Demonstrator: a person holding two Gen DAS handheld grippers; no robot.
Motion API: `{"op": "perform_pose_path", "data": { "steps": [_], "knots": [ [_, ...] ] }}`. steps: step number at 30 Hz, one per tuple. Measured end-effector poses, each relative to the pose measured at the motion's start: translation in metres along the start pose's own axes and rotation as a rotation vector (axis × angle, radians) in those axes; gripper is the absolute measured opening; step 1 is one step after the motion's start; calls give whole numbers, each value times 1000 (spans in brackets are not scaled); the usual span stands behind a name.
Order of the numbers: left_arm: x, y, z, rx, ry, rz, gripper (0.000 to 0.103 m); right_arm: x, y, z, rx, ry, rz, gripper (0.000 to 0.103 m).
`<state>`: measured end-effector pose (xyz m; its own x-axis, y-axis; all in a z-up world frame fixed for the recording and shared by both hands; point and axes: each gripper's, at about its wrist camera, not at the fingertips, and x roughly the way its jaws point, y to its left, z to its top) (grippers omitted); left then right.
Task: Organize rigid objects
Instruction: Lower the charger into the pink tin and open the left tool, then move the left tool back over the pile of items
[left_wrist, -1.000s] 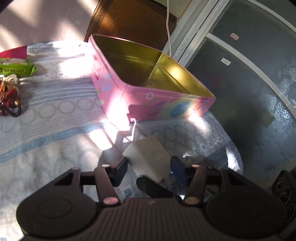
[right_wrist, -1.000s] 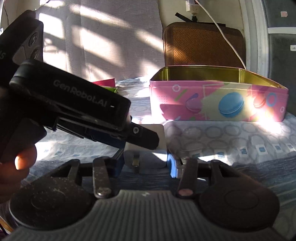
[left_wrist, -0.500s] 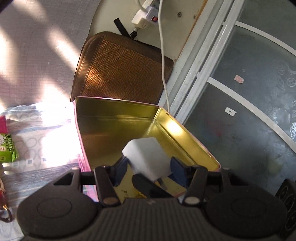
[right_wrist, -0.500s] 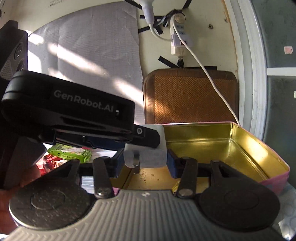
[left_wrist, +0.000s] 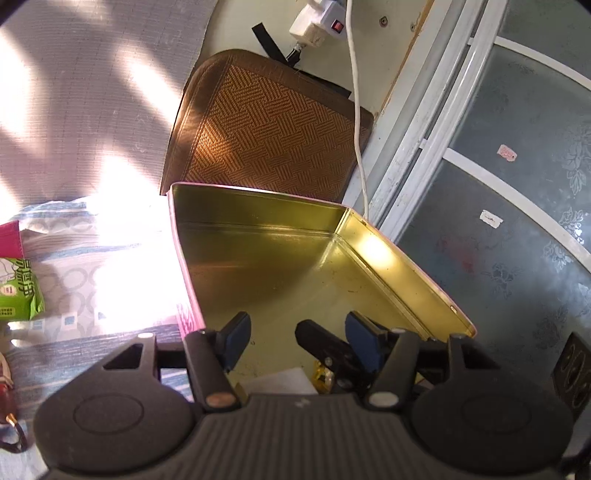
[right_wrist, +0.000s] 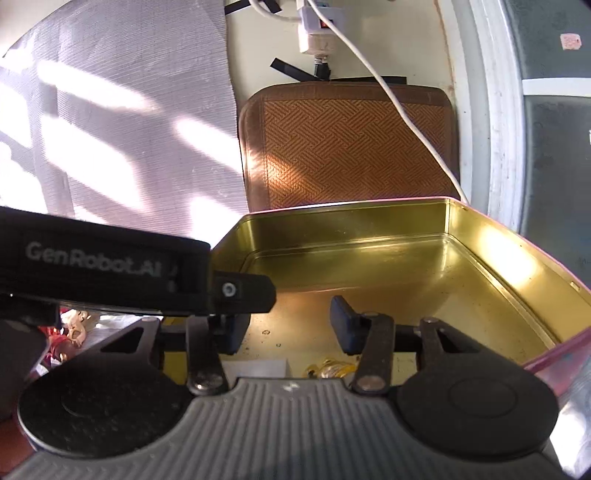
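A pink tin with a gold inside stands open on the patterned cloth; it also shows in the right wrist view. A white plug adapter lies on the tin's floor near its front, just under both grippers, also seen in the right wrist view. A small yellow thing lies beside it. My left gripper is open above the adapter. My right gripper is open too, close beside the left one, whose body crosses its view.
A brown woven cushion leans on the wall behind the tin. A white cable hangs from a power strip. A green packet and small trinkets lie on the cloth at left. A glass door is at right.
Both grippers opened and let go of the white adapter, which dropped onto the tin's floor. Before that they carried it from the cloth up over the tin.
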<state>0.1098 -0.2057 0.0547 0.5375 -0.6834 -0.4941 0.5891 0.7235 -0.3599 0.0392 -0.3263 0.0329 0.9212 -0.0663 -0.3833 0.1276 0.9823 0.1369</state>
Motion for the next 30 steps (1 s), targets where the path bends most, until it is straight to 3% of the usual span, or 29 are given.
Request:
{"op": "perform_pose_path", "data": {
  "steps": [7,14,17,24,30],
  "knots": [
    [-67,0,-13,56,-120,9,63,-35,18,-3,3,-77,20,51],
    [-136,37,-54,113,-163,128,64,-59,55,-7,-44,-107,100,51],
    [-158,64,-64,79,-174,196,64,-58,76,-8,-80,-89,135,51],
    [-200,139,-84,15,-229,449,64,-44,131,-14,-166,-30,221,51],
    [-201,187,-94,-155,-204,430,64,-20,168,-20,-179,58,272,54]
  ]
}}
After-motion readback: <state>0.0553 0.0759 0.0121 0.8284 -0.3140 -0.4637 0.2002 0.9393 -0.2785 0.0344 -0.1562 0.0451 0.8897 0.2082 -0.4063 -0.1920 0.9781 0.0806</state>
